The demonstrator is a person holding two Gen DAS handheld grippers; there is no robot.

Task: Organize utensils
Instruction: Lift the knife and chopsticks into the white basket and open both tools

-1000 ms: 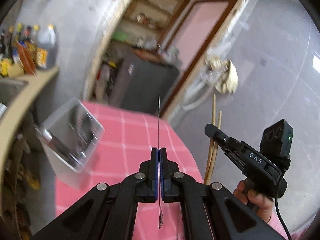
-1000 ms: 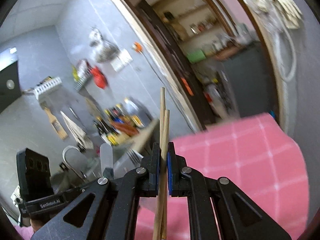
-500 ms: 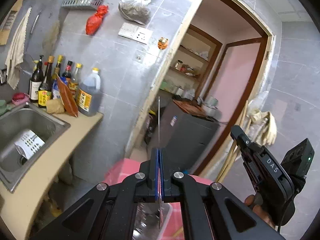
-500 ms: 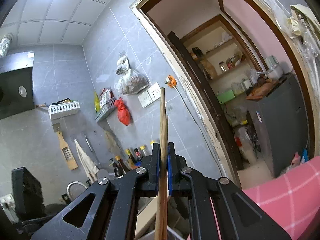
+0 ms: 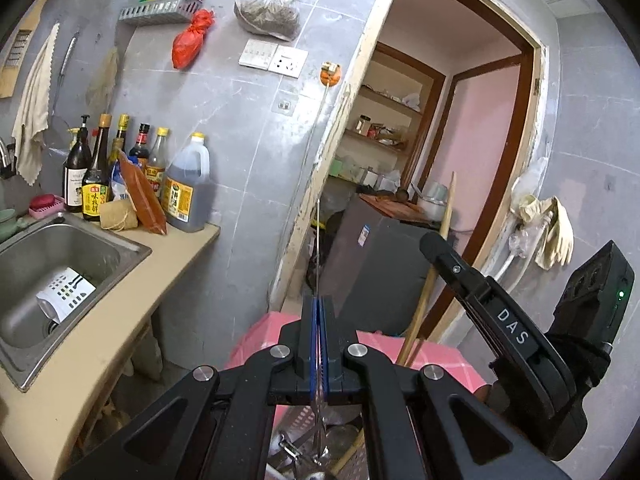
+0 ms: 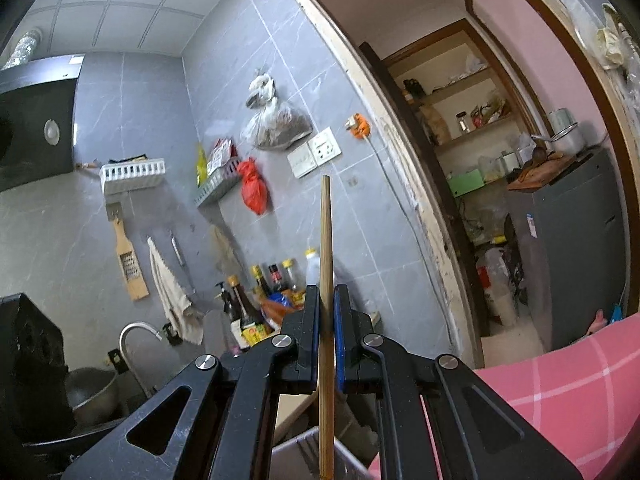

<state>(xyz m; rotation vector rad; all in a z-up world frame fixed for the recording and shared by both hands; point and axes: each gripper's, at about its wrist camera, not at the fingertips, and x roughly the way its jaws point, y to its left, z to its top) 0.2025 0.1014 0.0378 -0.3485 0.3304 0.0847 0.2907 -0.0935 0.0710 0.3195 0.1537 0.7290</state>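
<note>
1. Grey kitchen tiles and a doorway fill most of both views now; a second ago the pink checked table [image 5: 448, 354] took up far more room.
2. Left gripper [image 5: 319, 344] is clenched on a thin metal utensil [image 5: 318, 240], standing upright as before, above a bin [image 5: 304, 432] holding other utensils.
3. Right gripper [image 6: 327, 334] squeezes the wooden chopsticks [image 6: 326, 240], upright like before, over the same bin [image 6: 296, 456].
4. Sink [image 5: 60, 256] and bottles [image 5: 96, 184] have come into view on the left.
</note>
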